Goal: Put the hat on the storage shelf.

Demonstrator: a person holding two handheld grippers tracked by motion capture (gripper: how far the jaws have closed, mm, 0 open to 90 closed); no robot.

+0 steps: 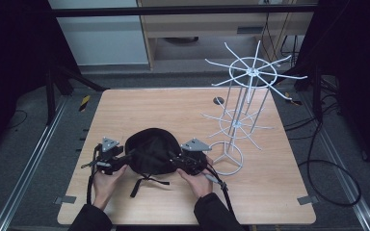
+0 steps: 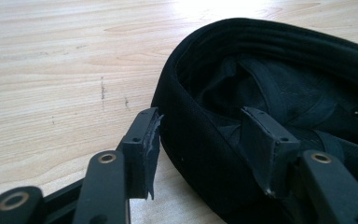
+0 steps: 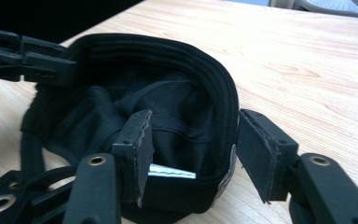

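Observation:
A black cap lies upside down on the wooden table, its hollow facing up. My left gripper straddles its left rim: in the left gripper view one jaw stands outside the cap wall and the other inside, with a gap showing. My right gripper straddles the right rim; in the right gripper view one jaw is inside the cap and one outside, neither pad pressing. Both grippers are open. A white label shows inside the cap.
A white wire display rack with two tiers of radiating hooks stands right of the cap, its ring base close to my right hand. The cap's black strap trails toward the table's near edge. Cables lie on the floor at the right.

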